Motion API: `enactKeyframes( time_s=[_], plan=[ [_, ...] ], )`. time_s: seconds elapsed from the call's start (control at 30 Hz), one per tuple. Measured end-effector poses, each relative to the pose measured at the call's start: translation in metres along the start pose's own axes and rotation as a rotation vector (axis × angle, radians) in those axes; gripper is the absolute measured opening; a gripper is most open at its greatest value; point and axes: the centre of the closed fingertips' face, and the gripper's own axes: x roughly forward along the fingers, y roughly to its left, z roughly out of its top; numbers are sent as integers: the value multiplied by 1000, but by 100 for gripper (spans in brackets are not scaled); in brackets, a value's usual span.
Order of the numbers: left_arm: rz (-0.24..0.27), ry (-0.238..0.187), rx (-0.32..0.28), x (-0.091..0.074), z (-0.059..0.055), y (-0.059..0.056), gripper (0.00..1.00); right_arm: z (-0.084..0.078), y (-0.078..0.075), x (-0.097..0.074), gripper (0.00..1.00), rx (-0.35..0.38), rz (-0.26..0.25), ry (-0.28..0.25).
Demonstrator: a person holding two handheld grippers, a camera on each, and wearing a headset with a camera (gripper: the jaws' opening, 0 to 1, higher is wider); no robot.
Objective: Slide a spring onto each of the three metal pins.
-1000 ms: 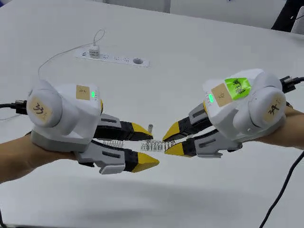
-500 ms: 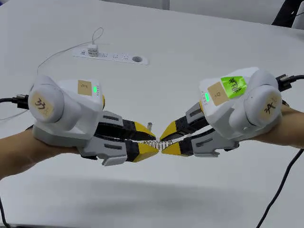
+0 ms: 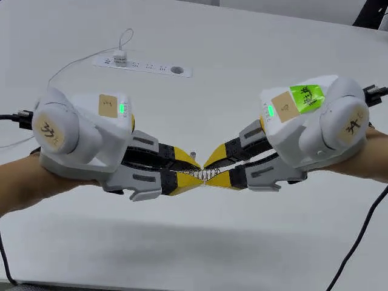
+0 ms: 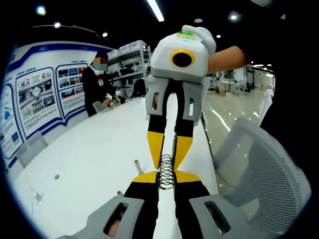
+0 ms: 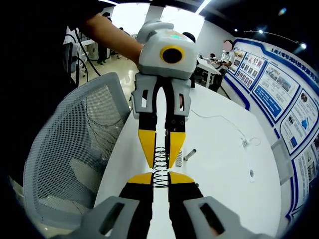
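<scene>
A small coil spring is held level between the two grippers' yellow tips, just above the white table. My left gripper comes in from the left and is shut on one end of it. My right gripper faces it from the right, shut on the other end. In the left gripper view the spring sits in my own tips, with a metal pin on the table beside. In the right gripper view the spring runs between both tip pairs, and a pin lies to the right.
A white power strip with a plugged charger and looping cable lies at the far left of the table. A grey mesh chair stands off the table's edge. A person stands at the far end of the table.
Both grippers have closed in toward each other and narrowed from open until their tips meet on a spring. The row of springs on the table is now hidden behind the fingers.
</scene>
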Motion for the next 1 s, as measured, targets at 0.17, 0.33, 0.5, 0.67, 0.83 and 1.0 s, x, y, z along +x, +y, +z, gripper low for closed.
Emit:
enactKeyframes(
  time_s=[0.17,0.33,0.5,0.67,0.83,1.0],
  plan=[
    [-5,-3,5,-2,1,2,10,2,-4,-1,12,40,-13,-27],
    [-5,-2,10,-5,0,4,10,-4,-8,-2,14,77,-24,-35],
    [-3,-10,12,-5,1,5,10,-4,-9,-2,14,118,-23,-61],
    [-3,-21,9,-5,3,6,10,-3,-9,-1,13,147,-14,-82],
    [0,-30,13,-7,4,7,10,-1,-9,-2,12,170,-17,-110],
    [-9,-14,47,-4,2,6,10,1,-8,-5,11,172,-4,-121]
  ],
)
